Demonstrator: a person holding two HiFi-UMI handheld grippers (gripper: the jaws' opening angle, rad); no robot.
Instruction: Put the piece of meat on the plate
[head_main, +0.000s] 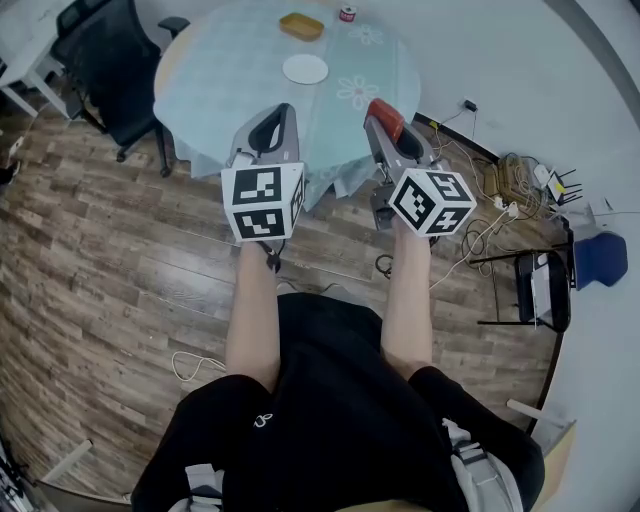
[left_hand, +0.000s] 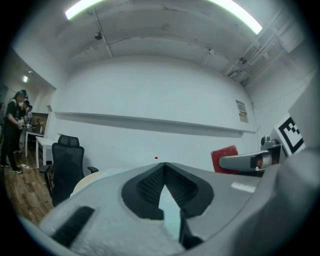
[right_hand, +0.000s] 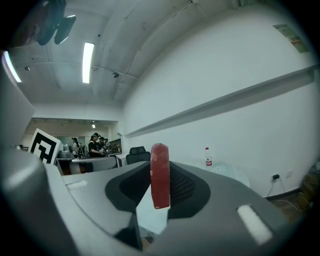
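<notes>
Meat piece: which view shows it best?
Right gripper view: the meat sits centre frame, close up, clamped edge-on between the jaws. Head view shows only a small red end. Left gripper view shows a red patch at the right, partly hidden.

The pale blue flower-printed cloth (head_main: 230, 90) is looking matt and soft, and the round white plate (head_main: 305, 69) is looking smooth. The brown wood-plank floor (head_main: 100, 240) is giving a faint sheen. The flat red piece of meat (right_hand: 160, 185) is showing a smooth, dull face against the ribbed black pads (right_hand: 182, 187) of the right tongs (right_hand: 161, 165), whose shell is looking like matt grey plastic.
</notes>
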